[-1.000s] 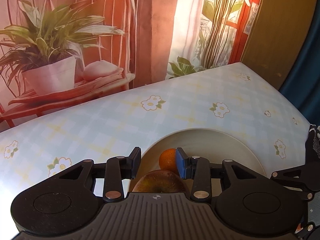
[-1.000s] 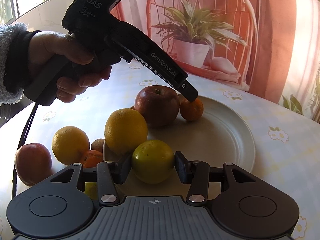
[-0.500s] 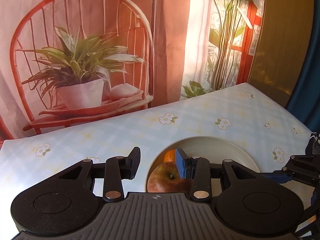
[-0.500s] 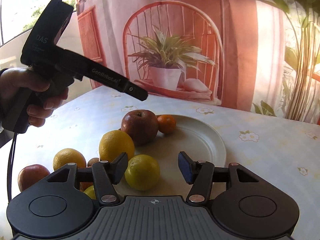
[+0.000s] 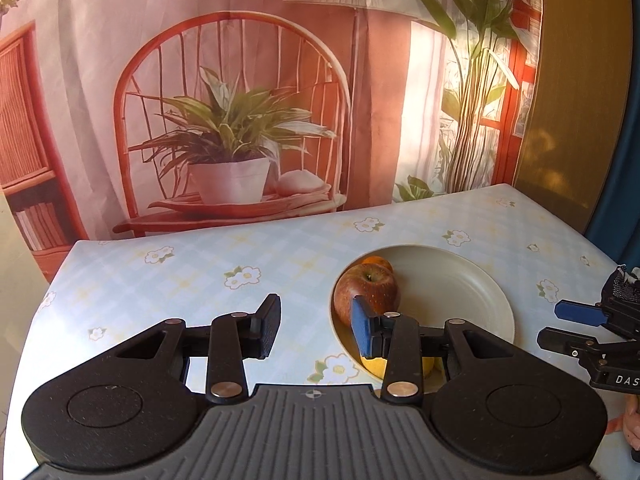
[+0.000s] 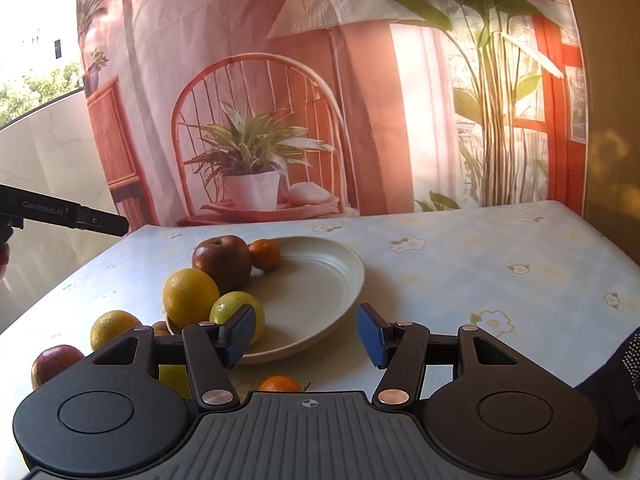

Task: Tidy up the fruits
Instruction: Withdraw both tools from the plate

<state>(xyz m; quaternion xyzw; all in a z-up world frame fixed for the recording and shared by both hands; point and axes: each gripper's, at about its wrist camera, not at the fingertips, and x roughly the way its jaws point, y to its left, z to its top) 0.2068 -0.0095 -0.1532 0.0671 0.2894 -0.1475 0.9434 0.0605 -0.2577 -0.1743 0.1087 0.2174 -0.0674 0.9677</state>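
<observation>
Looking first at the fruits, we see four of them on the cream plate: a red apple and a small mandarin touching at the far left rim, and a large orange with a yellow-green citrus at the near left rim. Other fruits lie on the table outside the plate: an orange, a red apple near the table's left edge, and a small mandarin close below our right gripper. That gripper's jaws stand apart with nothing between them, and the citrus sits just behind its left finger. Our left gripper is also apart and empty, above bare tablecloth beside the plate. We judge that the work is partly done, because several fruits are not yet on the plate. One risk is that the plate's left side is crowded, so a fruit placed there could push a round neighbour over the low rim. Another is that the loose apple might roll off the left edge if a finger knocks it. The right half of the plate is free, and the table to the right and behind the plate is open, so there is good room to move there.
</observation>
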